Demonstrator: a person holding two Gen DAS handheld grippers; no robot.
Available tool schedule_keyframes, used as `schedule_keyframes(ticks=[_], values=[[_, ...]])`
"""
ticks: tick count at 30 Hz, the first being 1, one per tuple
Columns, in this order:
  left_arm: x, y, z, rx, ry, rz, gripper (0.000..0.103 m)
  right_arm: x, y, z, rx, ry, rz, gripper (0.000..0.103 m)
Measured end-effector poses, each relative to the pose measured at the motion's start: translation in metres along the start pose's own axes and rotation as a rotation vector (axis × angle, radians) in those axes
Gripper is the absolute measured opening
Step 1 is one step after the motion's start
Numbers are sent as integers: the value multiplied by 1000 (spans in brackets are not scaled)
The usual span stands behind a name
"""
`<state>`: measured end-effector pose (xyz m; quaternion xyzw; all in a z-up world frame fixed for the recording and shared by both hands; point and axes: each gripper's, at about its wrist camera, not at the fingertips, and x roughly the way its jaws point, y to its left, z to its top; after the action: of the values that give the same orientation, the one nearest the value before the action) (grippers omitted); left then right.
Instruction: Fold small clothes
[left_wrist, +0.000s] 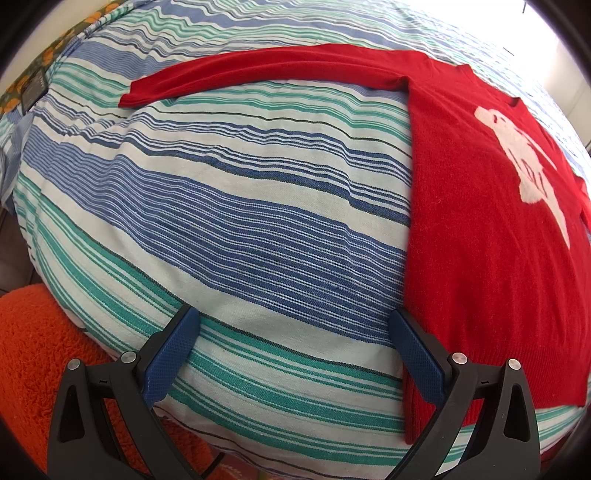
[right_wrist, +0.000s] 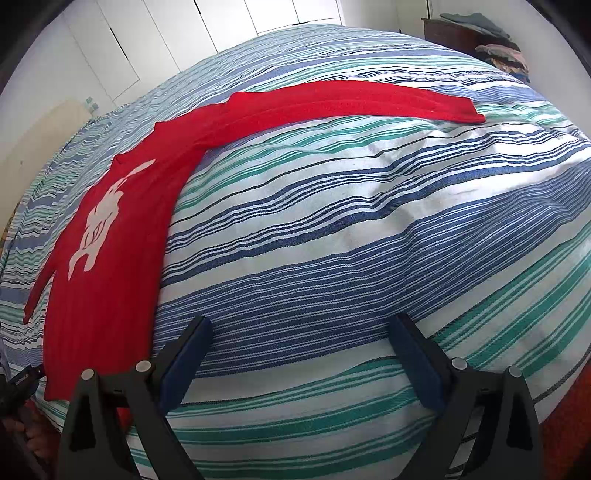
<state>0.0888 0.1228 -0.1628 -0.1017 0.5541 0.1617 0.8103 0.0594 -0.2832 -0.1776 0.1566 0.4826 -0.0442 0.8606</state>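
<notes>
Red sweater lies flat on bed with striped cover, front up, white figure on chest.

Left wrist view, left to right: orange fluffy rug at near left below bed edge; dark flowered fabric at far left corner. Striped cover, blue, green and white bands, fills middle. One sweater sleeve stretches straight out to the left across far part of bed, cuff at far left. Sweater body on right, hem near, at bed's near edge. Left claw released, jaws wide apart, holding nothing, over bare cover just left of sweater's side edge. Right finger's blue pad sits right at that edge; contact cannot be told.

Right wrist view, left to right: sweater body on left, hem near, white figure visible; thin strip of the other sleeve angling out at far left. Second long sleeve runs to the right across far part of bed, cuff at far right. Right claw released, jaws wide, empty, over bare striped cover, right of sweater body and apart from it. White cupboard doors far back; dark dresser with piled clothes at far right.
</notes>
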Motion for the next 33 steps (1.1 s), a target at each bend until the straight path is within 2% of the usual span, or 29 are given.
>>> schedule_keyframes(ticks=[33], values=[[1, -1, -1, 2, -1, 7, 102, -3, 0, -1, -25, 5, -14, 98]])
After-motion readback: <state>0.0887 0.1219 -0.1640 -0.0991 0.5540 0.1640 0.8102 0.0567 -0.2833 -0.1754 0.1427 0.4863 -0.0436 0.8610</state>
